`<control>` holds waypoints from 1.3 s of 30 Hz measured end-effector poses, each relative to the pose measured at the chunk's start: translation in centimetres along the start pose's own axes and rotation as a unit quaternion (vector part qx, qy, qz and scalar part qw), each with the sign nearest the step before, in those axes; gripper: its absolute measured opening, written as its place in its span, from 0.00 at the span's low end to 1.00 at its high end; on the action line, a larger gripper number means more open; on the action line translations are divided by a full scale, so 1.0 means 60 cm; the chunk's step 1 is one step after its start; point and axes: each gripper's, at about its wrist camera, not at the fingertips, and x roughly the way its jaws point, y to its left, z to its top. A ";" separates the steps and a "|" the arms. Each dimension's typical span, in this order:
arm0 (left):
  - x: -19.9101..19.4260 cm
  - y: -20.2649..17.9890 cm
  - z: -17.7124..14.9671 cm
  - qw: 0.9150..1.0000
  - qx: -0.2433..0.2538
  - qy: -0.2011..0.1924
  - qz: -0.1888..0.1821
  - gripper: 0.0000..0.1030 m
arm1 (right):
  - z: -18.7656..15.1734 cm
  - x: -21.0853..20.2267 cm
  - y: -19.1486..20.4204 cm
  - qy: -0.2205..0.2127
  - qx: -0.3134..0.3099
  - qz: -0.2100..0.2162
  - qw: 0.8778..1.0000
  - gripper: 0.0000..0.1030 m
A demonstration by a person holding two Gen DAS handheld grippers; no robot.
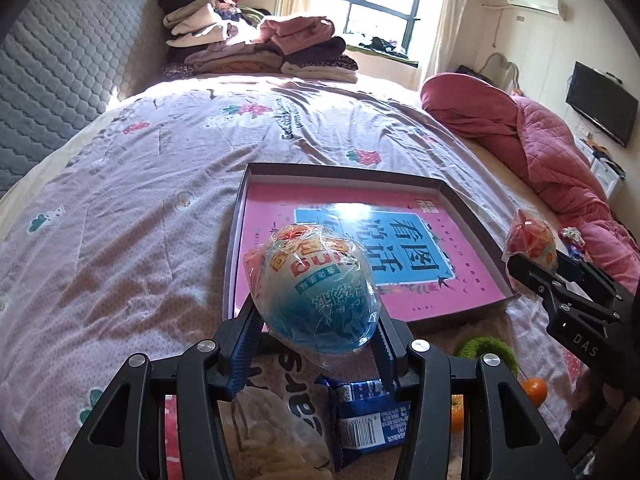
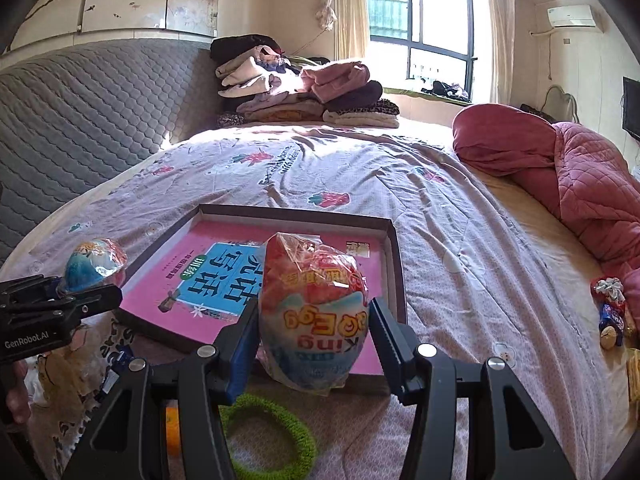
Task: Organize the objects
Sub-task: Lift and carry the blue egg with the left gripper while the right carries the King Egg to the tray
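My left gripper (image 1: 318,316) is shut on a blue wrapped toy egg (image 1: 320,280) and holds it above the bed, just before the near left corner of a shallow dark tray (image 1: 240,200) with a pink book inside. My right gripper (image 2: 314,320) is shut on a red and white wrapped toy egg (image 2: 316,312), held over the tray's near edge (image 2: 394,248). The red egg (image 1: 530,240) and right gripper (image 1: 560,280) show at the right of the left wrist view. The blue egg (image 2: 94,266) and left gripper (image 2: 60,304) show at the left of the right wrist view.
On the bed below lie a green fuzzy ring (image 2: 272,436), a blue snack packet (image 1: 368,416), an orange (image 1: 534,392) and a clear bag (image 1: 272,432). Small wrapped items (image 2: 610,312) lie at the right. A folded clothes pile (image 2: 304,88) and a pink quilt (image 2: 580,172) lie beyond.
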 end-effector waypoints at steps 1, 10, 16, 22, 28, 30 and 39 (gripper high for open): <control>0.006 0.003 0.003 1.000 0.000 0.001 0.001 0.51 | 0.001 0.007 -0.003 0.004 0.001 0.000 1.000 0.52; 0.061 0.018 0.020 1.000 -0.012 0.027 0.003 0.51 | 0.001 0.067 -0.020 0.033 0.001 0.000 0.999 0.52; 0.089 0.009 0.030 0.998 -0.017 0.053 0.007 0.51 | -0.004 0.091 -0.027 0.054 0.001 -0.005 0.999 0.52; 0.107 -0.006 0.033 0.997 -0.012 0.074 0.008 0.51 | -0.008 0.104 -0.030 0.072 0.003 -0.003 0.997 0.52; 0.119 -0.012 0.034 0.996 -0.011 0.086 0.011 0.51 | -0.013 0.112 -0.031 0.086 0.005 -0.007 0.996 0.52; 0.125 -0.011 0.032 0.995 -0.013 0.094 0.012 0.51 | -0.015 0.112 -0.030 0.088 0.004 -0.008 0.996 0.52; 0.138 -0.011 0.024 0.993 -0.012 0.114 0.017 0.51 | -0.016 0.114 -0.028 0.104 0.001 -0.014 0.994 0.52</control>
